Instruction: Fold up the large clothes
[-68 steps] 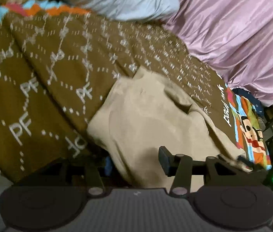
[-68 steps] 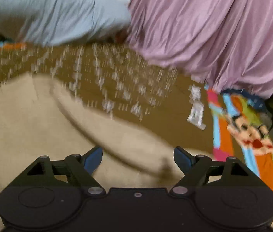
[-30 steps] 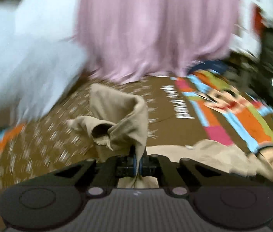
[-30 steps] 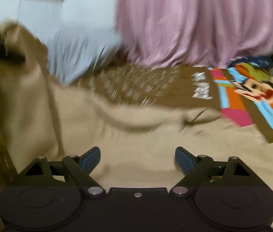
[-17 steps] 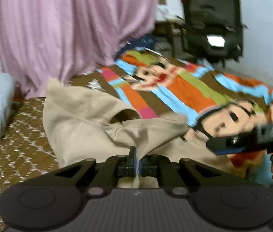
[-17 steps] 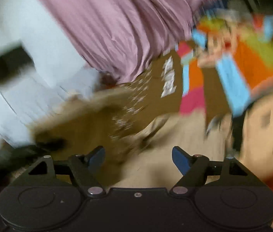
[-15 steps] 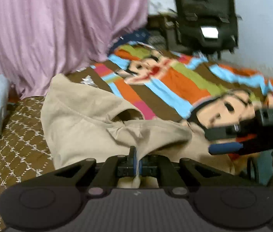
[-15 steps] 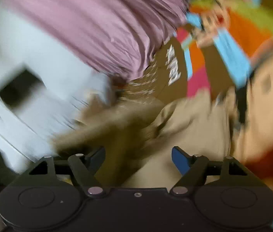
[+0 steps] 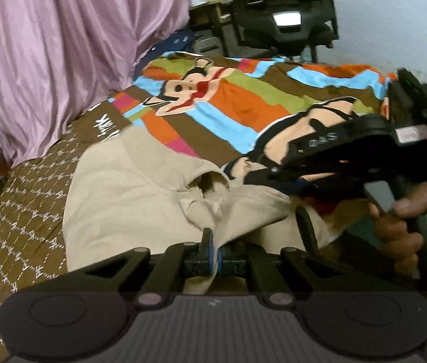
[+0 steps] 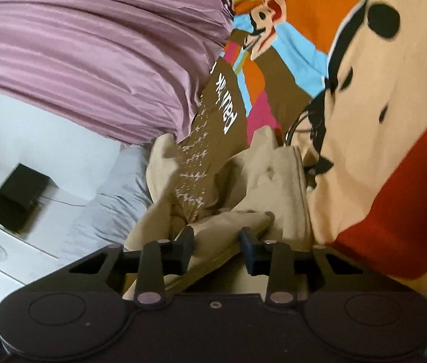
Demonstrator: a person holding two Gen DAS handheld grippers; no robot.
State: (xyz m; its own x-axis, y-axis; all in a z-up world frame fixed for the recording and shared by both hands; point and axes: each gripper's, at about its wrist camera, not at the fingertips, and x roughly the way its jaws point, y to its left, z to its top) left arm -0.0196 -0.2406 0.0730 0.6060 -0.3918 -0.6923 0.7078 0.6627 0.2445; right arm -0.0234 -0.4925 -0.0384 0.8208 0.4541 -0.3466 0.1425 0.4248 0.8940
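Note:
A large beige garment (image 9: 128, 187) lies rumpled on the bed, partly folded over itself. My left gripper (image 9: 210, 242) is shut on a thin edge of it, low in the left wrist view. My right gripper (image 10: 217, 237) is rolled onto its side. Its jaws are closing on a thick fold of the beige garment (image 10: 273, 175) that fills the gap between its fingers. In the left wrist view the right gripper (image 9: 273, 181) comes in from the right, held by a person's hand (image 9: 403, 220), with its tips at the garment's right edge.
A bright cartoon-print bedspread (image 9: 243, 103) covers the bed and turns brown and patterned at the left. A pink curtain (image 9: 47, 45) hangs behind, and a black office chair (image 9: 283, 9) stands beyond the bed. A grey pillow (image 10: 107, 205) lies at the left.
Both hands have swung across the bed toward the cartoon print. The left one carried the garment's edge along. The right gripper rolled sideways, and its wide jaws narrowed around a fold.

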